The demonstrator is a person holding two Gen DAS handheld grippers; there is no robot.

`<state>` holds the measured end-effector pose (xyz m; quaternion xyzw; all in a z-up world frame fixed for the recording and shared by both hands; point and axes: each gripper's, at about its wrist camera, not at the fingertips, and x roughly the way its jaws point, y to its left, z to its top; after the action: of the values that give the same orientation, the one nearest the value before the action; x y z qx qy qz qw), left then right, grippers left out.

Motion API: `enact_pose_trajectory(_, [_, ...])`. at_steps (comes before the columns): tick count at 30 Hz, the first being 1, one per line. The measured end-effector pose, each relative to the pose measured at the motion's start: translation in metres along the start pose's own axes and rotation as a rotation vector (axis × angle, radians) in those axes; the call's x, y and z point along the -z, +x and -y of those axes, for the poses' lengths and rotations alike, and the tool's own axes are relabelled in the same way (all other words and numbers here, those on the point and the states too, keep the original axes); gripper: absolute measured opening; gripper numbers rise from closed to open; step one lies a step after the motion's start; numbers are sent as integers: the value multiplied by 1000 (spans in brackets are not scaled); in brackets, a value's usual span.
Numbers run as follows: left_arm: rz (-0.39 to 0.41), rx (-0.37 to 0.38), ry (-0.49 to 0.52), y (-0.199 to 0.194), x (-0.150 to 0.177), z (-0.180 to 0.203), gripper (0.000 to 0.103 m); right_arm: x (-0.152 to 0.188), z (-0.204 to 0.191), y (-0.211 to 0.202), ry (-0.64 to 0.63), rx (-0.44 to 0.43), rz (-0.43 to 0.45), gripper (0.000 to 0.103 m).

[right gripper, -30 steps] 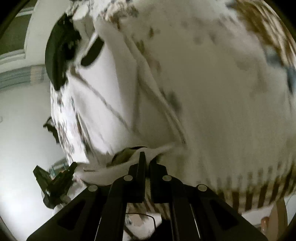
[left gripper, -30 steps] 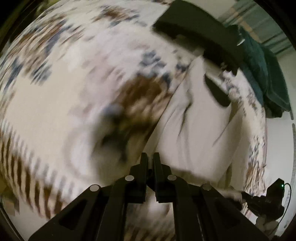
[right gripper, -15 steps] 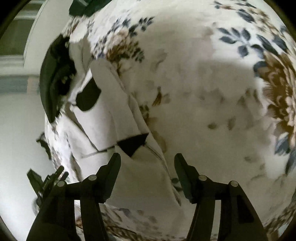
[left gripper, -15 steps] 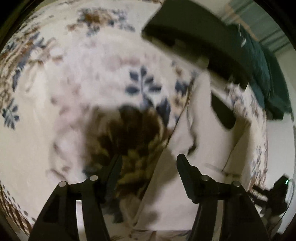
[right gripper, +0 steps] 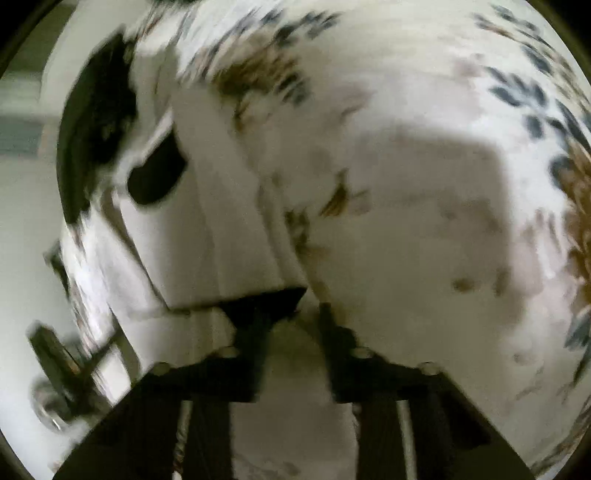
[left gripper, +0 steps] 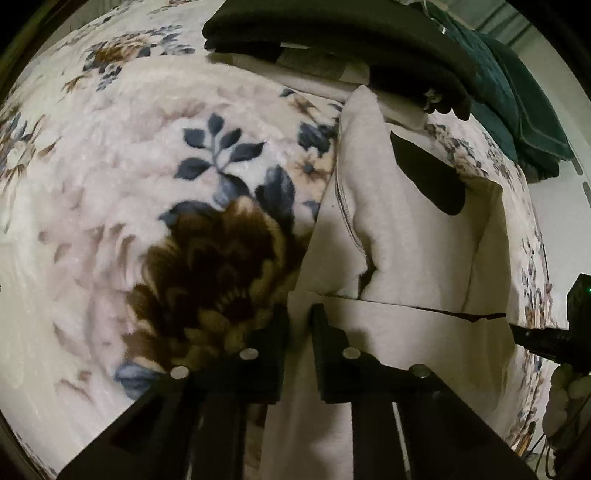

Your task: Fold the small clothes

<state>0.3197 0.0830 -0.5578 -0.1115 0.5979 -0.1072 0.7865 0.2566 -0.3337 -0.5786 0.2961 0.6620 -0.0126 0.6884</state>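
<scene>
A cream garment with a black patch lies partly folded on a floral blanket. My left gripper stands at the garment's near left edge, its jaws narrowly apart with the cloth's edge between them. My right gripper stands at the near right edge of the same garment, its jaws a little apart over the cloth; that view is blurred. The right gripper also shows in the left wrist view at the garment's far corner.
A stack of folded dark clothes and a dark green folded cloth lie at the blanket's far edge. The same dark pile shows in the right wrist view. The blanket's edge drops off to the right.
Both grippers were shut on the garment's edge, opened wide and let it fall folded, and now have narrowed again at the near fold edge.
</scene>
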Motion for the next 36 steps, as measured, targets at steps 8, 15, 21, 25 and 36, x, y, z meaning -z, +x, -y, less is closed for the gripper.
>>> enact_pose_trajectory(8, [0, 3, -15, -1, 0, -9, 7, -3, 25, -30, 185, 65, 201, 0])
enact_pose_trajectory(15, [0, 4, -17, -3, 1, -10, 7, -15, 15, -23, 73, -28, 51, 28])
enact_pose_trajectory(21, [-55, 3, -42, 7, 3, -11, 11, -3, 4, 22, 5, 8, -95, 40])
enact_pose_trajectory(25, [-71, 0, -52, 11, 6, -12, 14, 3, -4, 25, 25, 42, -13, 7])
enact_pose_trajectory(36, [-66, 5, -87, 8, 6, -15, 23, 5, 36, 0, 320, -30, 105, 7])
